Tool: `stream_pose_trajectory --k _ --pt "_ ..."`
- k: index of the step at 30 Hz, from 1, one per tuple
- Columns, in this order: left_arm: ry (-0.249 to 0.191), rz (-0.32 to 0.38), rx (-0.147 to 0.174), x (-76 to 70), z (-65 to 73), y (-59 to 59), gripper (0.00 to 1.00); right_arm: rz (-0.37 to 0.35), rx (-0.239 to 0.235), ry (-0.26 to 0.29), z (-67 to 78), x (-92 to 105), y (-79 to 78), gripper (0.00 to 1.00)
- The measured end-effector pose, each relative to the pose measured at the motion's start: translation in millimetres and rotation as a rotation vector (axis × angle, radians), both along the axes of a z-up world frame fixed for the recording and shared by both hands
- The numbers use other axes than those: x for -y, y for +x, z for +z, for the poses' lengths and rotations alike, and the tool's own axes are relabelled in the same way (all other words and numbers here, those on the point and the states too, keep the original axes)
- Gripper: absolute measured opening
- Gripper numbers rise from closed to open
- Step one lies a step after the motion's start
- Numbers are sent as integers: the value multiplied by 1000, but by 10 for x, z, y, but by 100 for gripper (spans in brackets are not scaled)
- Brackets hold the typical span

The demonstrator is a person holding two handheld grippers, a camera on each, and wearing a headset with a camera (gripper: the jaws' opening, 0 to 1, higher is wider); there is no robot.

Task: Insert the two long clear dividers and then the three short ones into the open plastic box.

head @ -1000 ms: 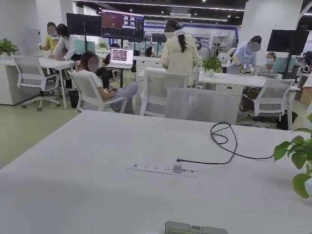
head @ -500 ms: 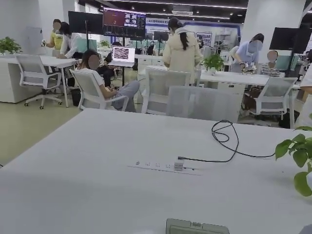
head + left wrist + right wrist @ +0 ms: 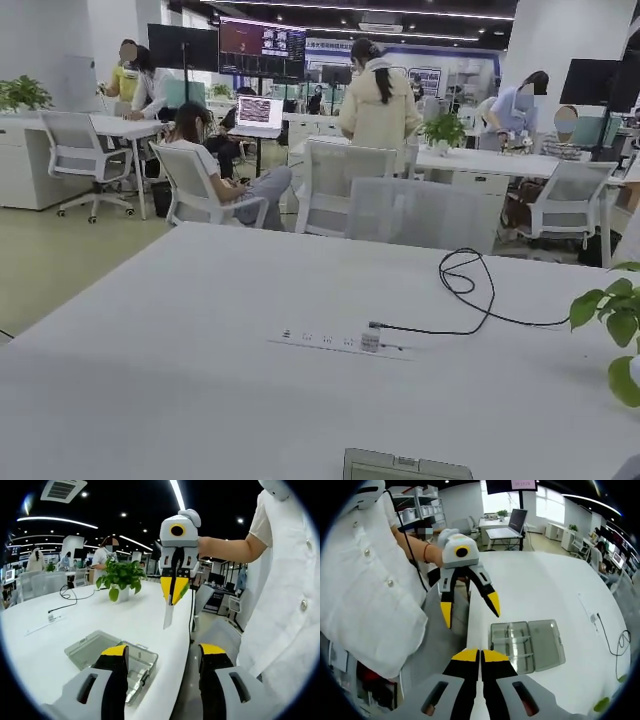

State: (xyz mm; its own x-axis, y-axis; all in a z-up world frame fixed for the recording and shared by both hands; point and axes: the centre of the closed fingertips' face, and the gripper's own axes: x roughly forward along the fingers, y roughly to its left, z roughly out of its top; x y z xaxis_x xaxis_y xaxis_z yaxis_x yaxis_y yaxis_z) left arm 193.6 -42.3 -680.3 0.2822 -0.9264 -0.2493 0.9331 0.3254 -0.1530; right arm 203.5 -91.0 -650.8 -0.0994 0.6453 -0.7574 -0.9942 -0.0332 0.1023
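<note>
The open clear plastic box [image 3: 527,645] lies on the white table [image 3: 540,590] near its front edge, lid folded flat beside the tray. It also appears as the box [image 3: 110,655] and, by its top edge, as the box [image 3: 405,467]. My left gripper [image 3: 164,650] is open with nothing between its jaws, held in the air off the table's edge; it is the left gripper [image 3: 470,611] in the right gripper view. My right gripper [image 3: 480,654] is shut. Opposite, the right gripper [image 3: 172,597] holds a thin pale clear divider [image 3: 167,619] hanging from its tips.
A white power strip [image 3: 340,343] with a black cable [image 3: 470,290] lies mid-table. A potted plant [image 3: 119,577] stands at the table's right end, its leaves [image 3: 610,320] in the head view. Chairs [image 3: 420,215], desks and people fill the room beyond. The person's white shirt [image 3: 365,580] is close.
The head view has drifted slightly to the right and down; nothing on the table has moved.
</note>
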Motion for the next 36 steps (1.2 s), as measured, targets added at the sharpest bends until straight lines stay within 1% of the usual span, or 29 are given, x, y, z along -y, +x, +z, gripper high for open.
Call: stream_pose_trajectory --k 2,4,7,9,10,12,14,16,19,22,24,26,29,31,33,36 --pt "9 9 5 -45 -35 12 62 -9 3 -7 -38 19 52 3" --pt "12 17 0 -94 -65 15 64 -13 11 -18 -78 38 103 3" --pt "17 30 0 -153 -109 24 71 -22 18 -30 -143 71 176 3" --pt "29 39 -4 -190 -152 30 76 -27 23 -39 -175 63 207 3" --pt "32 40 0 -204 -165 30 77 -30 25 -42 -193 62 226 3" --pt "40 45 -11 -237 -213 33 78 -34 33 -53 -248 61 280 3" --pt "42 42 -7 -254 -238 25 81 -33 38 -60 -306 58 328 3" --pt "45 41 -17 -264 -271 24 84 -37 34 -67 -377 55 379 3" --pt "59 39 -20 -288 -335 17 86 -29 56 -101 -504 80 469 3" --pt "59 43 -32 -314 -383 24 86 -37 51 -106 -613 66 540 3" --pt "61 45 -38 -320 -399 21 87 -38 60 -120 -668 78 574 3" --pt "63 44 -41 -323 -413 16 88 -28 77 -147 -773 94 614 3" --pt "61 45 -49 -326 -436 13 88 -22 85 -169 -889 108 650 3" --pt "62 46 -57 -329 -461 14 89 -15 89 -186 -955 116 659 3" --pt "63 43 -61 -327 -469 5 88 -12 86 -190 -999 112 664 3" --pt "61 43 -65 -325 -480 6 88 -13 81 -192 -1036 103 676 3"
